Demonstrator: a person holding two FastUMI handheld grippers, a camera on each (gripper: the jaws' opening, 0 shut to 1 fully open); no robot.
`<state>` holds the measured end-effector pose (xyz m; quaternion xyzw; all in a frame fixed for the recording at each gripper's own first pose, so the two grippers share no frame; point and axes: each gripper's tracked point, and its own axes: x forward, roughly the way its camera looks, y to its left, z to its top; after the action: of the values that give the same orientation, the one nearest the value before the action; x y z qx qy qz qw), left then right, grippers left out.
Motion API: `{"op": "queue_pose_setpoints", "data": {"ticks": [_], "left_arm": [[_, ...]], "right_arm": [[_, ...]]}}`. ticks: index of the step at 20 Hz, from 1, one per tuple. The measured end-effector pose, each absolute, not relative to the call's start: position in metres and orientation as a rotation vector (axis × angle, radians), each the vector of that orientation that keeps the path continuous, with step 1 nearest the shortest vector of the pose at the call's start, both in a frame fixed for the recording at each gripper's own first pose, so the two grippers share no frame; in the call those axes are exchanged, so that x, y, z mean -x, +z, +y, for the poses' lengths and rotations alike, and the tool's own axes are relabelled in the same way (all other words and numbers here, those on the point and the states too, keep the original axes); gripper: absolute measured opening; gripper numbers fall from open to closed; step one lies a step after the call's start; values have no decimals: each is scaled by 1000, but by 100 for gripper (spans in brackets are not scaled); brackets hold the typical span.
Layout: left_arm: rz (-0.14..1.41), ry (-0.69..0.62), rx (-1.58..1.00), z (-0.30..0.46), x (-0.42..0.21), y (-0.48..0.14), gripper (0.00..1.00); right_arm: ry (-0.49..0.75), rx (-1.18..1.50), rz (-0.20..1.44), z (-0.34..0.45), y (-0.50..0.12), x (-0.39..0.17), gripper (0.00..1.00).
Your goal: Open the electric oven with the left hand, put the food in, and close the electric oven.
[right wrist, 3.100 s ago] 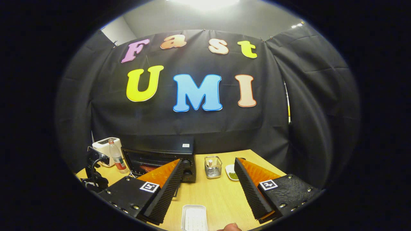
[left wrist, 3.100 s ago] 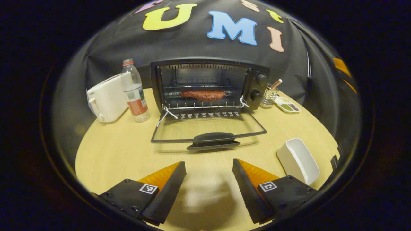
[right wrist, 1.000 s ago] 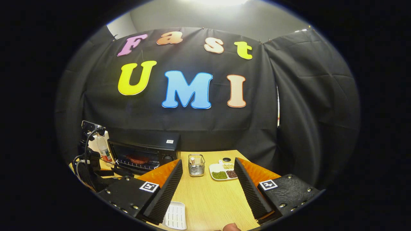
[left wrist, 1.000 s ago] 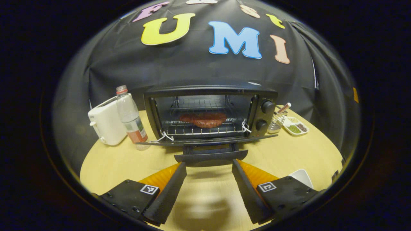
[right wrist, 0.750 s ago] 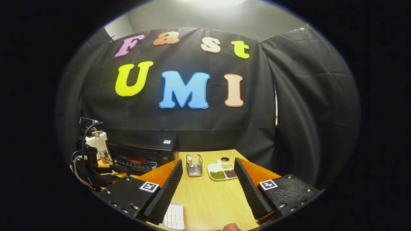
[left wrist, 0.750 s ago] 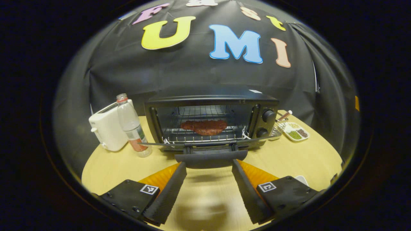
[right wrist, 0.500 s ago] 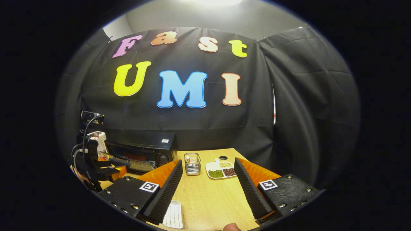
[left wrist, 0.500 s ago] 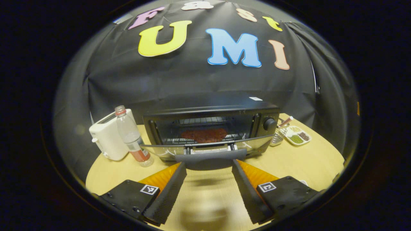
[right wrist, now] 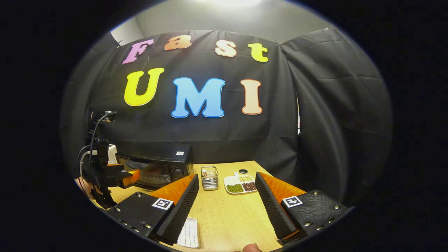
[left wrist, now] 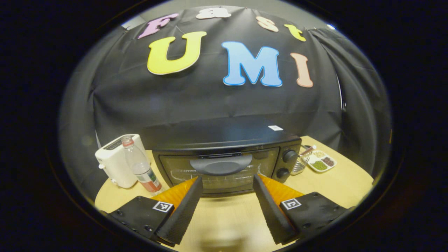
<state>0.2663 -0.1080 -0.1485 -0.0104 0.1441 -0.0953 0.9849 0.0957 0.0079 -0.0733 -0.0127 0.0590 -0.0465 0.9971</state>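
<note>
The black electric oven (left wrist: 224, 150) stands on the wooden table with its glass door up against its front, the door handle (left wrist: 221, 166) near the top. Only rack lines show through the glass; the food is hard to make out. My left gripper (left wrist: 225, 182) is open right in front of the door, just below the handle, nothing between its fingers. In the right gripper view the oven (right wrist: 157, 164) sits at the left with the left gripper (right wrist: 117, 176) before it. My right gripper (right wrist: 227, 182) is open over the table, holding nothing.
A white toaster (left wrist: 113, 162) and a water bottle (left wrist: 141, 171) stand left of the oven. A wire basket (right wrist: 209, 177) and a divided dish of beans (right wrist: 239, 184) sit to its right. A white empty tray (right wrist: 189, 232) lies near the right gripper's left finger.
The oven door has swung up from hanging open to lying against the oven front, pushed by my left gripper, which rose and moved closer. The right gripper stayed nearly still.
</note>
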Motion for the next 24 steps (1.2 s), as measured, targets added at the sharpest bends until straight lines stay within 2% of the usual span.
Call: {"op": "queue_pose_setpoints", "data": {"ticks": [2,4,8,10,11,14,15,17,19,21,24], "left_arm": [[231,-172,19,-105,-251,-123,100],[189,-145,16,-102,-230,-96,96],[79,-76,32,-96,-165,-29,100],[31,-44,35,-93,-133,-4,94],[18,-27,37,-92,-118,2,91],[17,18,37,-82,-76,14,100],[8,32,27,-78,-64,18,100],[-15,53,2,-69,-45,29,91],[-21,62,-3,-63,-26,31,90],[-33,62,3,-58,-11,31,100],[-27,63,8,-48,1,24,90]], "right_arm": [[-60,20,103,9,-68,-94,98],[-16,16,91,9,-64,-90,98],[78,23,55,5,-49,-74,98],[128,23,36,4,-44,-64,98],[151,25,25,4,-41,-59,98],[183,40,20,-1,-38,-50,98],[192,33,19,-1,-35,-46,98],[212,10,-14,3,-25,-39,98],[212,10,-19,3,-23,-36,98],[207,2,-34,7,-16,-31,98],[202,-8,-60,10,-7,-20,98]]}}
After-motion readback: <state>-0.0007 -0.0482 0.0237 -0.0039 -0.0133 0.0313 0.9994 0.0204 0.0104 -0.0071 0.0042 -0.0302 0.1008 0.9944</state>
